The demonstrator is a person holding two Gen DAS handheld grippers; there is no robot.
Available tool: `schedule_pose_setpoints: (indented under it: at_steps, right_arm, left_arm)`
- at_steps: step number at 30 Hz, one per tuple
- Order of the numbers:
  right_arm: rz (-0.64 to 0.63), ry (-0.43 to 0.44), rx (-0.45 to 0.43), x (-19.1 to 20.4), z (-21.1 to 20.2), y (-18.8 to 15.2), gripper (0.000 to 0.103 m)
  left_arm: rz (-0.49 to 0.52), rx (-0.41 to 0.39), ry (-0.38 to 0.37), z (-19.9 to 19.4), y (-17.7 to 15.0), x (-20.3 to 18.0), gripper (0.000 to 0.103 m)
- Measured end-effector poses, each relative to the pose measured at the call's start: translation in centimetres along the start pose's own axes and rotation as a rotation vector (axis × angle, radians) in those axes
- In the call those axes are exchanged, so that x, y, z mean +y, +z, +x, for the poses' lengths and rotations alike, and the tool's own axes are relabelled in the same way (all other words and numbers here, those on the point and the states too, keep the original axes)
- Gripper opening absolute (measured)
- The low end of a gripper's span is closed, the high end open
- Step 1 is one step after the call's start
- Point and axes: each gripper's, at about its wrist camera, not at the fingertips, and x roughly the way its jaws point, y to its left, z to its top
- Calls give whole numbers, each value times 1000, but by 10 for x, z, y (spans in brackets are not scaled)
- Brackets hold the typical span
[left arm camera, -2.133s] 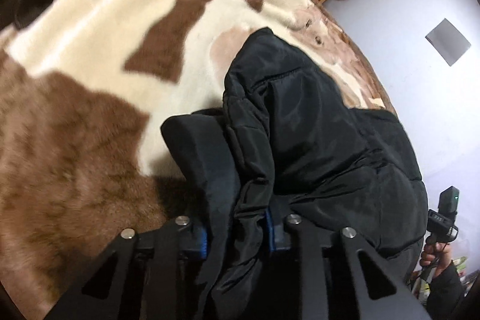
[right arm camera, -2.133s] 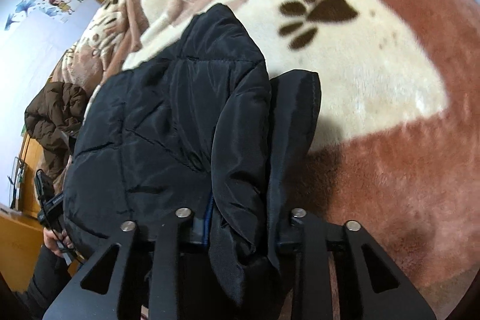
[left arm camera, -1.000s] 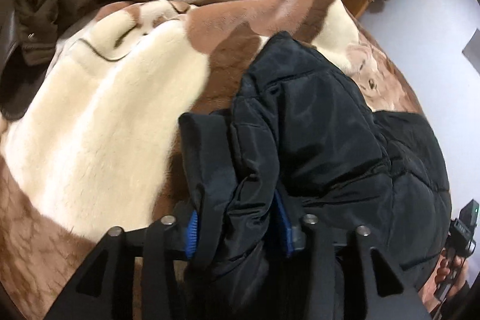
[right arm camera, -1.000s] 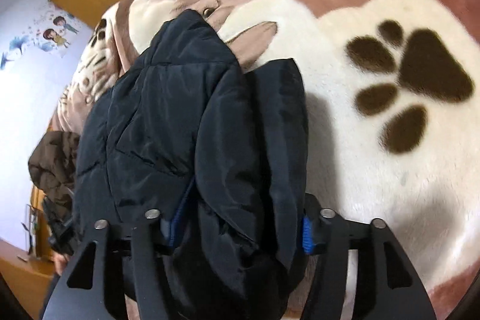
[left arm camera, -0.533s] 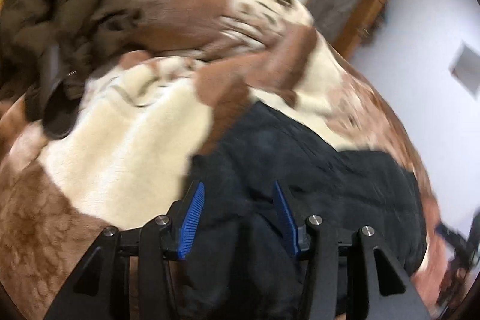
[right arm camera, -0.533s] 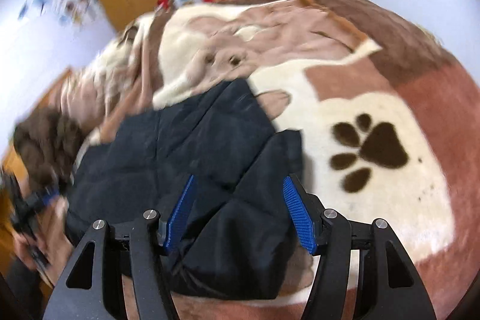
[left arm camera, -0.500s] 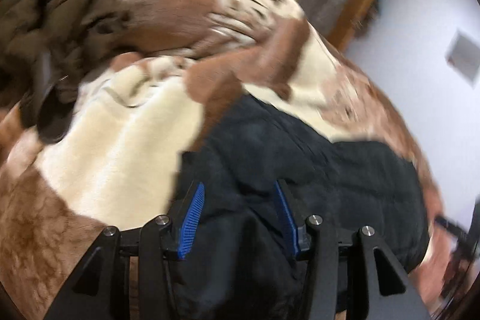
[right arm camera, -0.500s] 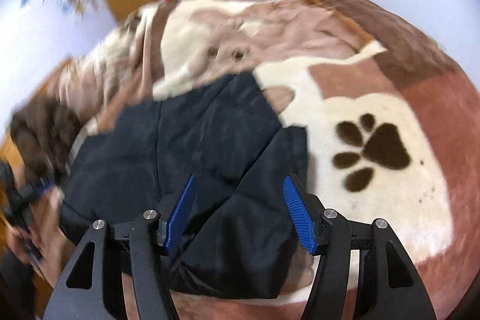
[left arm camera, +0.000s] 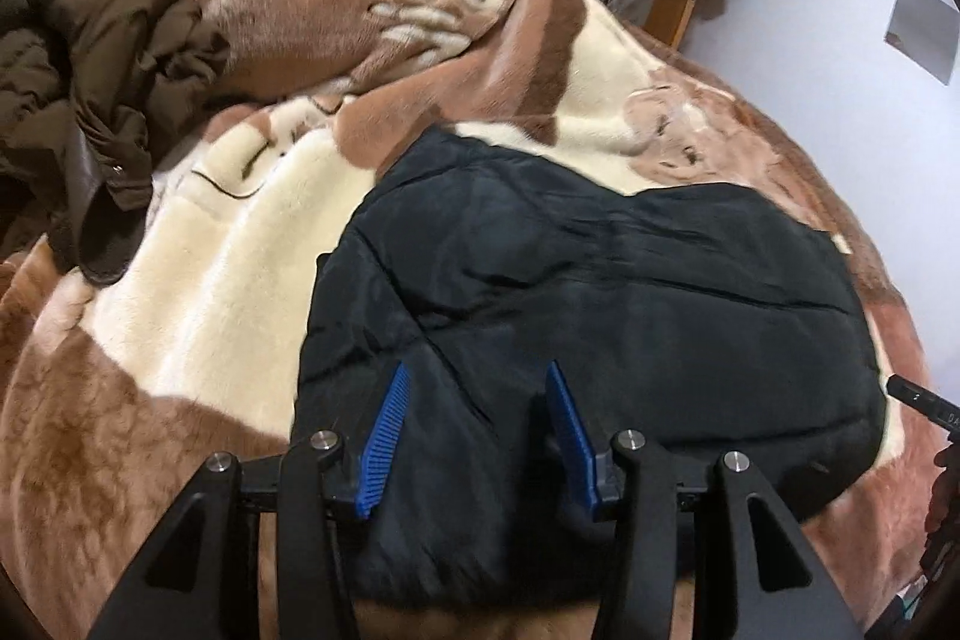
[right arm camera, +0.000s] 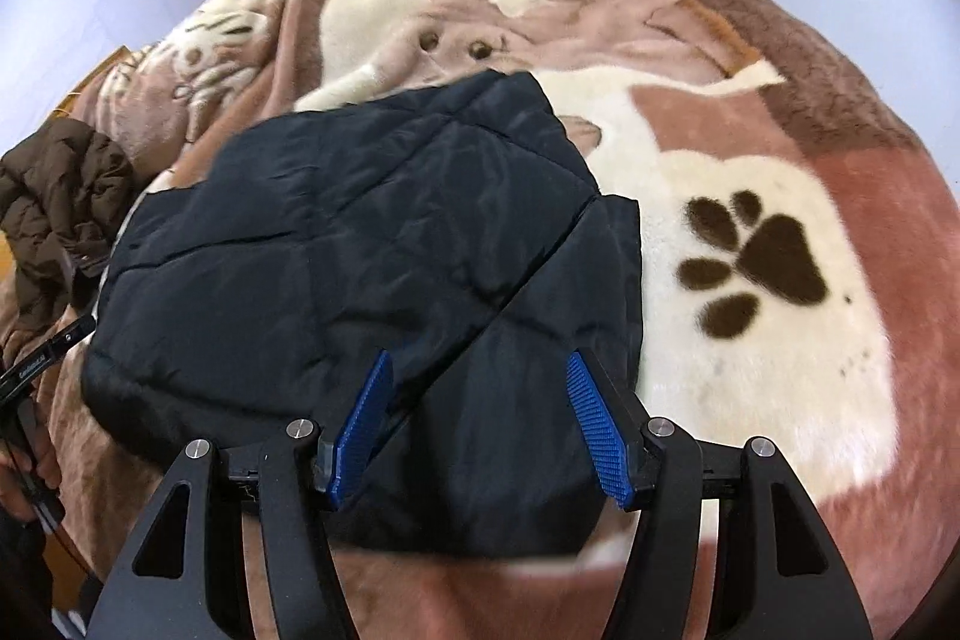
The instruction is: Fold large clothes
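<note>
Now, going left to right across the bed: the brown coat sits heaped at the bed's left edge, apparently put aside as a further garment to fold. Toward the middle of the blanket, close to the near edge, the black padded jacket lies flat in a compact doubled shape, which suggests this fold is largely laid down. The left tongs hover above its near-left corner, blue pads apart and gripping nothing; the right tongs hang likewise over its near-right corner, spread and empty. Small white lettering on the opposite handle is too tiny to read.
</note>
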Motion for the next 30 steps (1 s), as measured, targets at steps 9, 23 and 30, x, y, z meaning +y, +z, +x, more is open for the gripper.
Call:
schedule_pose_setpoints:
  at_steps: [9, 23, 30]
  right_arm:
    - [-47, 4, -73, 50, -77, -56, 61]
    - [-170, -8, -121, 93, -142, -131, 61]
    - [-192, -14, -115, 96, -146, -142, 61]
  left_arm:
    - [24, -22, -37, -78, -53, -53, 56]
    - [97, -15, -20, -153, -125, -99, 69]
    - [127, -7, -1, -160, -136, -107, 71]
